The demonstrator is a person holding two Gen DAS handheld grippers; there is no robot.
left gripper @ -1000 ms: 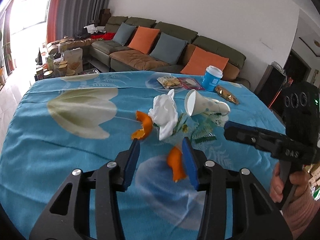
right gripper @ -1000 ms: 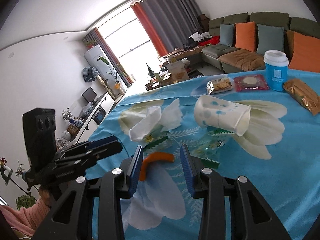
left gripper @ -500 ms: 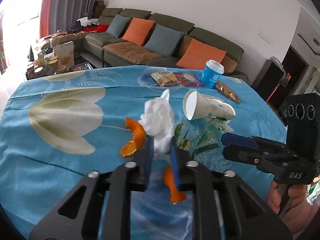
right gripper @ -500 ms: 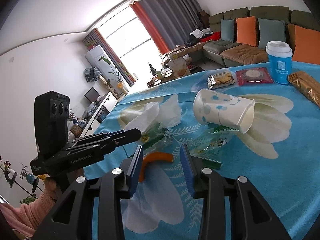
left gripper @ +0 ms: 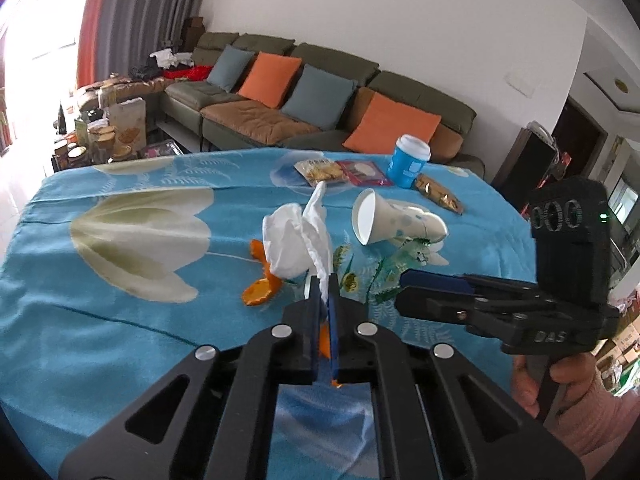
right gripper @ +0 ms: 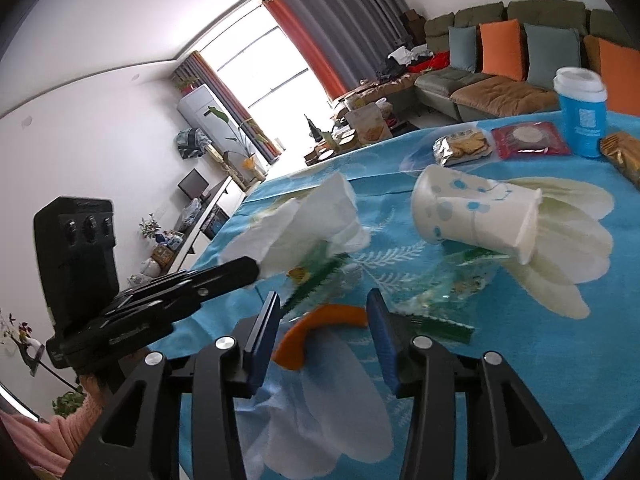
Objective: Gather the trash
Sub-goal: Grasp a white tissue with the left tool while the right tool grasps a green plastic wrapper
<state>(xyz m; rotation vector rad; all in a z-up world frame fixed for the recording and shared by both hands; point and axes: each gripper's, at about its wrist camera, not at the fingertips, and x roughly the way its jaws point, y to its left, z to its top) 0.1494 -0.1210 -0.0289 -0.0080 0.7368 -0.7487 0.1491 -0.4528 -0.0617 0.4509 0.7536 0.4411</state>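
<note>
On the blue flowered tablecloth (left gripper: 100, 312), my left gripper (left gripper: 324, 294) is shut on the lower edge of a crumpled white tissue (left gripper: 298, 240), which hangs a little above the cloth (right gripper: 312, 220). Behind the tissue lies a curled orange peel (left gripper: 260, 288). My right gripper (right gripper: 322, 322) points at a second orange peel (right gripper: 320, 324) that lies between its blue pads untouched; its jaws are opening. A tipped white paper cup (left gripper: 396, 224) (right gripper: 476, 216) rests on a clear green wrapper (right gripper: 452, 284). The right gripper (left gripper: 404, 286) also shows in the left wrist view.
At the table's far side stand a blue cup with a white lid (left gripper: 409, 160) (right gripper: 582, 112), a biscuit packet (left gripper: 320, 170), a red packet (left gripper: 362, 172) and a golden snack bag (left gripper: 438, 196). A sofa (left gripper: 320, 92) runs behind.
My left gripper moved forward to the tissue, closed on it and raised it slightly. The right gripper's jaws stand a little wider over the orange peel.
</note>
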